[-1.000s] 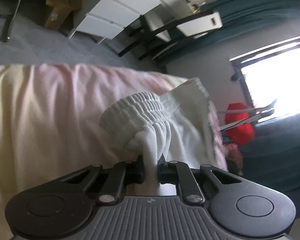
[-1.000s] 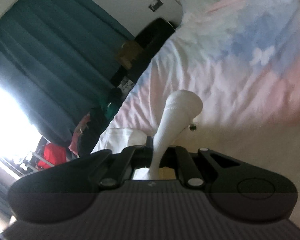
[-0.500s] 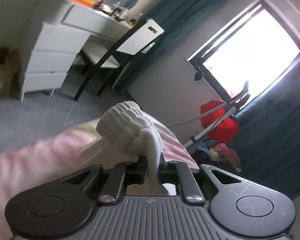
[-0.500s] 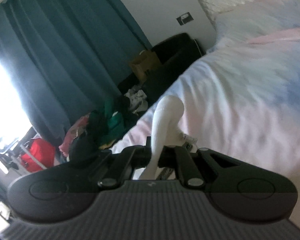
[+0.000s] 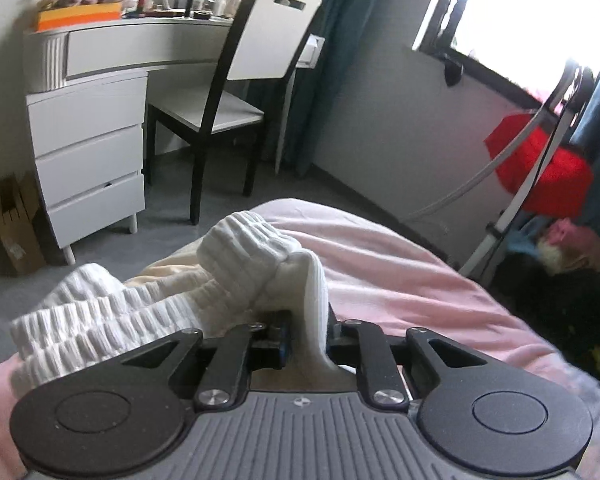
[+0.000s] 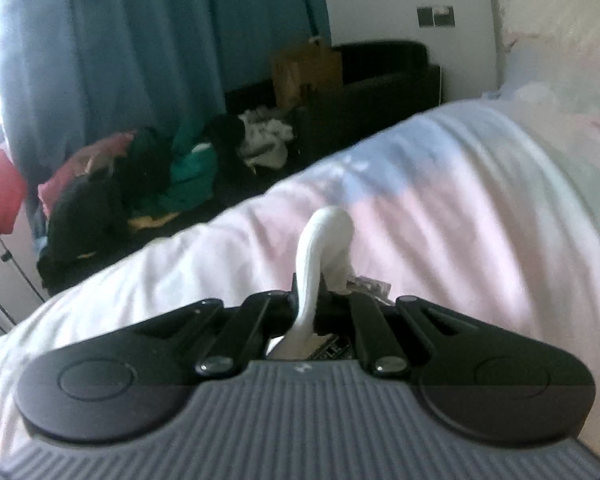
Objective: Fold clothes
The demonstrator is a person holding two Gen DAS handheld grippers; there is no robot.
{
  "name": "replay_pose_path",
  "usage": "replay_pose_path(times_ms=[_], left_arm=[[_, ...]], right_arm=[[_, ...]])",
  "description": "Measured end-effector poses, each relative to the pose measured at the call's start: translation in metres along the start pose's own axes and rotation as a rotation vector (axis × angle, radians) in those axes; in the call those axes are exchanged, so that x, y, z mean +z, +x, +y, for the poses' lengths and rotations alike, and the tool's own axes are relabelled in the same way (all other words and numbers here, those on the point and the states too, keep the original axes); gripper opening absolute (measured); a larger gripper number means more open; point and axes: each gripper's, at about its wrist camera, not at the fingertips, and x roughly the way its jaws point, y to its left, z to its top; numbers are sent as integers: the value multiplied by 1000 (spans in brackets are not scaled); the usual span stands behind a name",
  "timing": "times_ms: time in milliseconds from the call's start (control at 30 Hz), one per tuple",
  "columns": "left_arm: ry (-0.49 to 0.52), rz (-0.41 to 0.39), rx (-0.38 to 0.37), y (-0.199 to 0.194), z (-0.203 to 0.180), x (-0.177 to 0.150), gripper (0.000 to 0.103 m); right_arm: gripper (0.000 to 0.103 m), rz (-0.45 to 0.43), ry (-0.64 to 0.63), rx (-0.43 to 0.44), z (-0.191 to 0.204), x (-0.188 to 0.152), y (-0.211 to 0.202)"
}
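Both tools closed on cloth. Left tool [image 5: 306,330]: jaws pinched on a bunch of the white garment [image 5: 236,268] near its ribbed, gathered elastic band; the band bulges out ahead of the jaws and trails off to the left, over the pink bed cover [image 5: 400,272]. Right tool [image 6: 312,304]: jaws shut on a thin twisted strand of white fabric that rises in a short loop above the fingers; a printed label shows just behind them. Judged to be the same garment, held at two points, but neither view shows the span between. Garment sits at or just above the bed, bunched, not spread flat; no flat fold or crease is visible. Progress: garment is gripped at two spots and gathered, which fits either carrying it to lay out or bringing one edge over mid-fold; cannot settle which. No finished folded item in view. A heap of other clothes [image 6: 140,176] lies on the floor by the curtain [image 6: 140,40].
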Motion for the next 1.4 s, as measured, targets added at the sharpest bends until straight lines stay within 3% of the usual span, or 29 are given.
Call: replay_pose_path(times_ms=[67, 100, 133, 233, 267, 300, 367, 400, 433, 467, 600, 733, 900, 1033, 1133, 1267, 1300, 1333, 1367, 1400], left_arm=[[17, 9, 13, 4, -2, -1, 21], [17, 9, 7, 2, 1, -1, 21], [16, 7, -3, 0, 3, -1, 25], [-17, 15, -69, -16, 18, -5, 51], [-30, 18, -92, -23, 24, -6, 55], [-42, 19, -114, -32, 31, -8, 58], [-65, 11, -150, -52, 46, -13, 68], [-76, 6, -167, -62, 53, -15, 71], [-108, 18, -179, -70, 63, -20, 81], [-146, 34, -189, -76, 74, -25, 83], [-298, 98, -229, -104, 116, -48, 84], [-440, 163, -259, -121, 155, -74, 85], [-504, 215, -269, -104, 178, -101, 83], [-531, 126, -246, -85, 174, -109, 82], [-502, 54, -194, -73, 155, -106, 84], [-487, -16, -120, -68, 134, -93, 61], [-497, -22, -106, -67, 131, -89, 57], [-507, -28, -93, -66, 129, -85, 43], [-517, -34, -80, -65, 126, -81, 25], [-527, -40, -66, -64, 124, -77, 18]], right_arm=[[14, 36, 53, 32, -5, -2, 8], [23, 54, 80, 49, -8, -3, 12], [26, 72, 107, 65, -11, -4, 16], [32, 103, 169, 122, -24, -3, 6], [42, 108, 190, 148, -29, -3, -1], [65, 117, 225, 193, -35, -2, -9], [84, 113, 280, 265, -48, -2, -30], [83, 102, 301, 295, -54, -2, -42], [83, 91, 323, 323, -60, -3, -54], [84, 90, 339, 340, -66, -4, -66], [86, 118, 432, 451, -101, -23, -110], [85, 106, 434, 602, -132, -50, -153], [86, 229, 514, 569, -151, -87, -156], [85, 186, 473, 508, -142, -96, -140], [77, 204, 517, 503, -134, -99, -106], [73, 146, 505, 469, -112, -89, -75], [63, 131, 510, 458, -106, -85, -68], [53, 117, 522, 442, -101, -82, -64], [34, 110, 522, 418, -96, -79, -61], [24, 102, 522, 396, -91, -76, -59]])
